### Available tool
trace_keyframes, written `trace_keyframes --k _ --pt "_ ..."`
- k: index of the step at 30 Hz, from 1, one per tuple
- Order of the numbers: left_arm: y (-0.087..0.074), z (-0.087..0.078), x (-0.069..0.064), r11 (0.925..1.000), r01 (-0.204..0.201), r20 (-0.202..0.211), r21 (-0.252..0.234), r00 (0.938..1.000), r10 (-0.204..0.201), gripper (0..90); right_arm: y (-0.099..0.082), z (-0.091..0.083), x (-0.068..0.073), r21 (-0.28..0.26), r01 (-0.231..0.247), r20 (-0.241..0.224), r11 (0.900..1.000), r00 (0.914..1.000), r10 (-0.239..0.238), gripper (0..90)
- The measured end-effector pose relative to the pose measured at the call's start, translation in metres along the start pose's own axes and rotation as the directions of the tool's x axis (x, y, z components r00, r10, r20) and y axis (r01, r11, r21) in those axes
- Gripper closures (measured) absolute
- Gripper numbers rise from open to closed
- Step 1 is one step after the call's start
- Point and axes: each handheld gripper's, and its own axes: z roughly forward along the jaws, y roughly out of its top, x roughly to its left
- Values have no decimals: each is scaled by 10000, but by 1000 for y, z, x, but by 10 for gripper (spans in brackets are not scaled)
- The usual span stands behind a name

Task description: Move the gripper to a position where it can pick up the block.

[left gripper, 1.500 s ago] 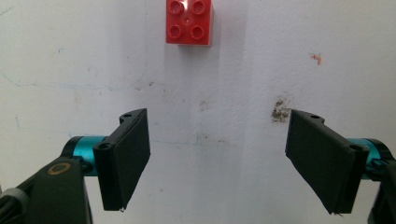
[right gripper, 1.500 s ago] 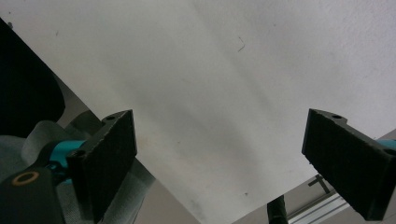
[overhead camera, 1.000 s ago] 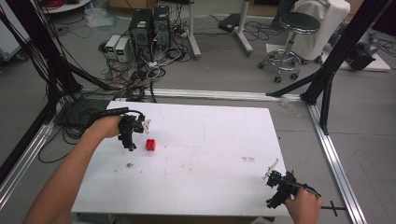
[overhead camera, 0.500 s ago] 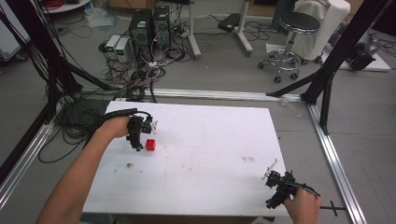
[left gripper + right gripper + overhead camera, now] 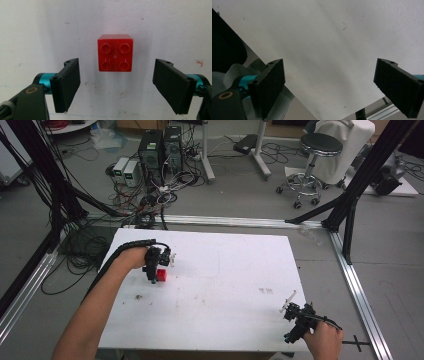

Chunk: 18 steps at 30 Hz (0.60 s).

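Observation:
A small red four-stud brick (image 5: 161, 275) lies on the white table (image 5: 220, 270) at its left side. My left gripper (image 5: 154, 271) hovers right over it, pointing down. In the left gripper view the brick (image 5: 115, 53) sits just beyond and between the two black pads (image 5: 67, 83), which stand wide apart without touching it. My right gripper (image 5: 293, 325) is held at the table's front right corner. Its pads (image 5: 270, 85) are spread wide over bare tabletop (image 5: 332, 45) with nothing between them.
Small dark marks (image 5: 138, 296) dot the table in front of the brick. Aluminium frame rails (image 5: 357, 295) run along the table's right and far sides. Computers (image 5: 160, 145), cables and a stool (image 5: 312, 150) stand on the floor behind.
My left gripper has moved right and slightly toward me, from beside the brick to directly above it. The right gripper has stayed put.

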Motion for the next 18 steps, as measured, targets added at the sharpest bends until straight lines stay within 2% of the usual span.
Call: trace_keyframes --k 10,18 --pt "6 10 2 9997 -202 197 102 9996 200 224 1 1 0 32 21 3 10000 10000 -21 95" --pt "10 15 2 9998 -166 346 112 9993 162 224 0 -1 0 -59 -42 5 10000 10000 42 95"
